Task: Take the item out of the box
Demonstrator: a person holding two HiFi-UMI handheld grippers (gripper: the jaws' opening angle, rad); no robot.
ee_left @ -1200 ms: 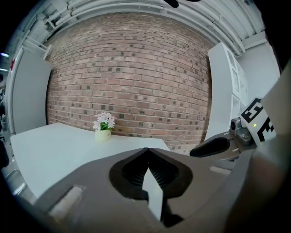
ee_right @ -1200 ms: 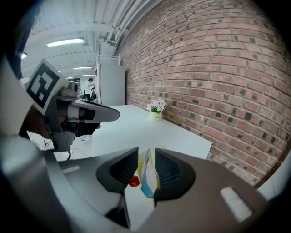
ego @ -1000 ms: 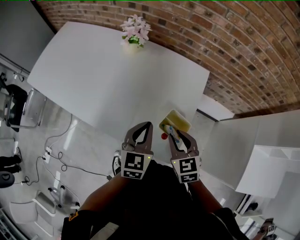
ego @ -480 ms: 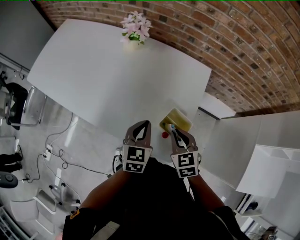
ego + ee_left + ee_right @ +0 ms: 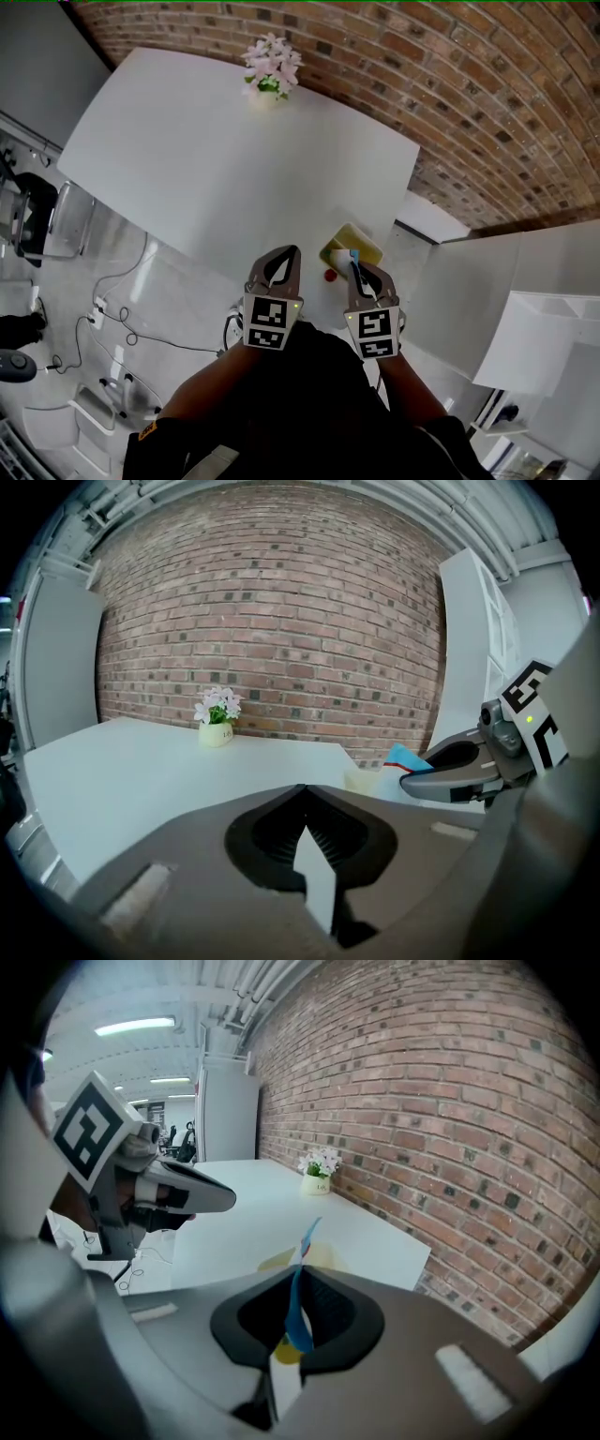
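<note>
White table [image 5: 225, 159], brick wall behind it. Left gripper [image 5: 305, 794] off the table's near edge, jaws clenched together on nothing. Right gripper [image 5: 295, 1274] by the table's near right corner, jaws closing tight, pinching a thin blue packet [image 5: 292, 1316] that stands on edge. Yellow box [image 5: 352, 244] sits at that same corner, just past the packet. Flower pot [image 5: 270, 70] at the table's far edge.

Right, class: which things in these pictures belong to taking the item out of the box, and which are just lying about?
Job: yellow box; thin blue item; right tongs, closing on that item.
Lying about: flower pot; white table; left tongs, shut, empty.
</note>
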